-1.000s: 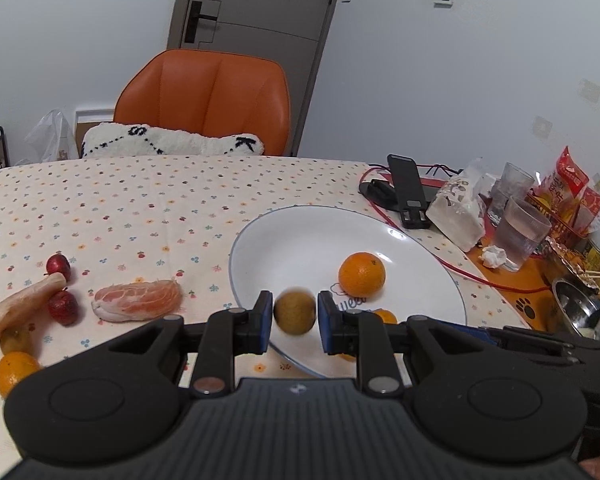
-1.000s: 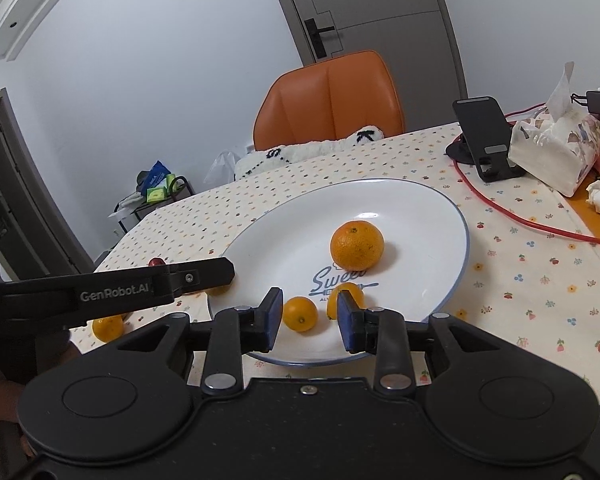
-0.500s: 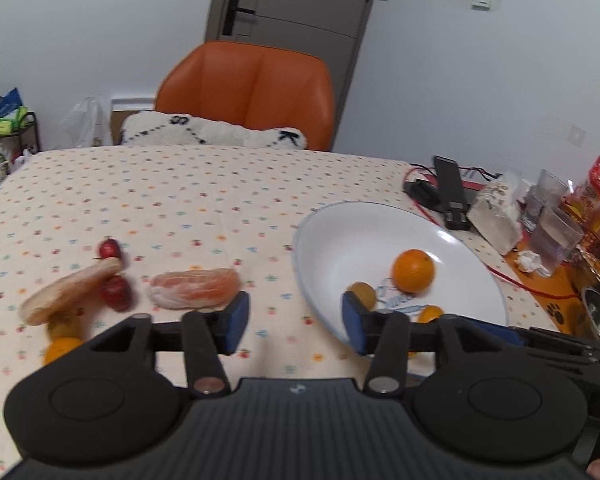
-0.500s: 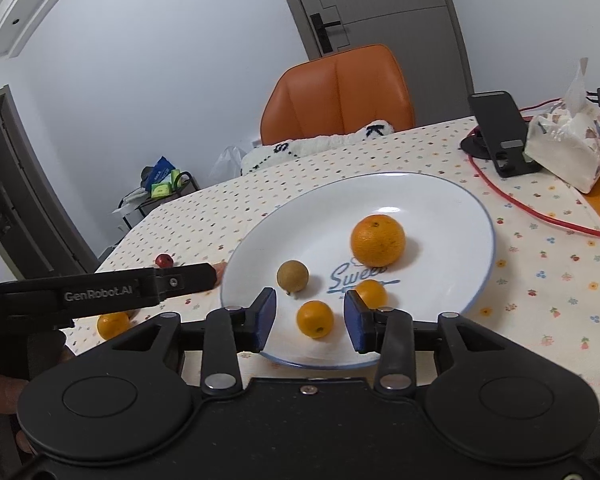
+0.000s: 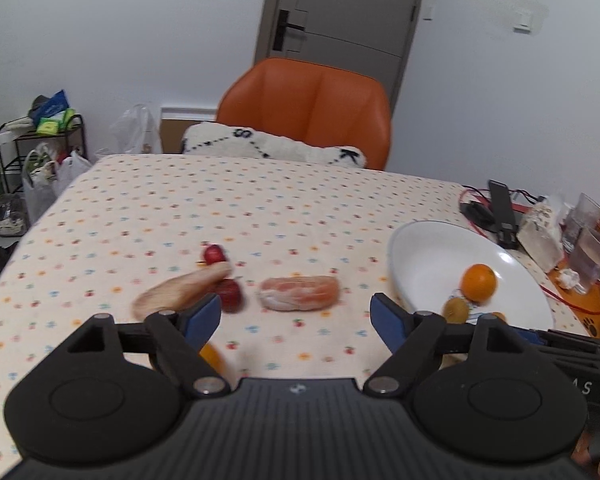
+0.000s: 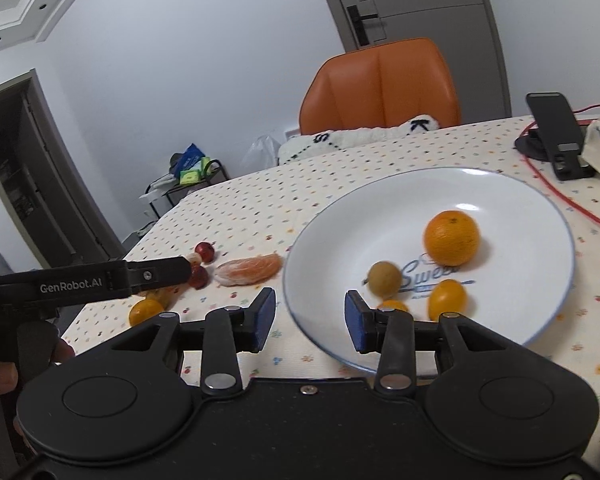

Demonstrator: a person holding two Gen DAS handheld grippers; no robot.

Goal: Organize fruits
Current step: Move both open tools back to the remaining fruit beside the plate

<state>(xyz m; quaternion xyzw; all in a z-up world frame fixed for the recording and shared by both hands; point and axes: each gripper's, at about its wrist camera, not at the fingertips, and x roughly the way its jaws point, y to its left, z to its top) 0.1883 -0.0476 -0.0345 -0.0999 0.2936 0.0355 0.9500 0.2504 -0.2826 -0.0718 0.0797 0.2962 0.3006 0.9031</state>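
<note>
Dotted cloth (image 5: 260, 200) covered the table; both grippers hung empty. Left gripper (image 5: 296, 314) gaped over the peeled segment (image 5: 298, 293); right gripper (image 6: 310, 316) stood parted at the plate (image 6: 520, 200) rim.

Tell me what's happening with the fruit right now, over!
Left gripper open, empty, over the tablecloth. Right gripper open, empty, at the plate rim. Four fruits on plate; peeled segment unplated. Nothing blocking.

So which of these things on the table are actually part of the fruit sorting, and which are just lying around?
Part of the job:
white plate
big orange
brown round fruit
small oranges on the plate
peeled citrus segment
red fruits
small orange on the cloth

Just lying about:
phone stand
red cable
tissue pack
glasses
orange chair
</note>
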